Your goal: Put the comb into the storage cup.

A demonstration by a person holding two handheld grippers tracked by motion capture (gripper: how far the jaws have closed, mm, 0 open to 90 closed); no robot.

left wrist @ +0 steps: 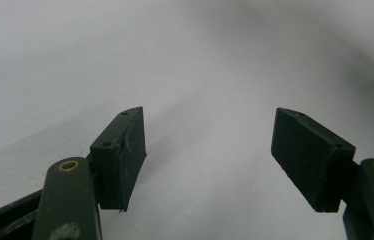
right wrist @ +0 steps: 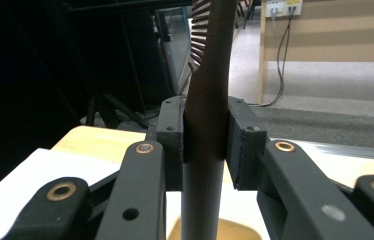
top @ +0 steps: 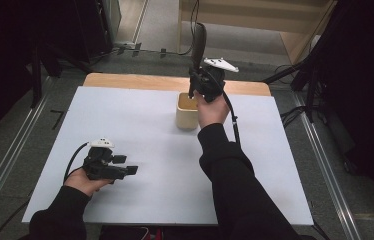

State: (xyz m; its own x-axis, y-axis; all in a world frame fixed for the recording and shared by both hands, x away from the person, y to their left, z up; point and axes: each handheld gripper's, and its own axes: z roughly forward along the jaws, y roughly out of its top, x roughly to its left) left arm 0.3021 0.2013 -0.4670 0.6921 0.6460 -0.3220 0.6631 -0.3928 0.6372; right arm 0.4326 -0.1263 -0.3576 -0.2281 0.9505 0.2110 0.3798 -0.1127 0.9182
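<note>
A dark brown hairbrush [top: 198, 42] stands upright, bristle head at the top, over a cream cup [top: 187, 117] at the table's far middle. My right gripper [top: 193, 75] is shut on its handle, and the handle's lower end reaches down to the cup's mouth. In the right gripper view the jaws clamp the brush [right wrist: 210, 75] from both sides, with the cup's rim [right wrist: 235, 231] just below. My left gripper [top: 127, 165] rests low at the near left, open and pointing right. In the left gripper view, my left gripper [left wrist: 207, 150] has just the white surface between its jaws.
A white board [top: 140, 125] covers the table, with a strip of wood [top: 140, 81] bare along the far edge. Dark stands and cables [top: 300, 75] sit on the floor beyond the table. A pale wooden unit [top: 255, 20] stands at the back.
</note>
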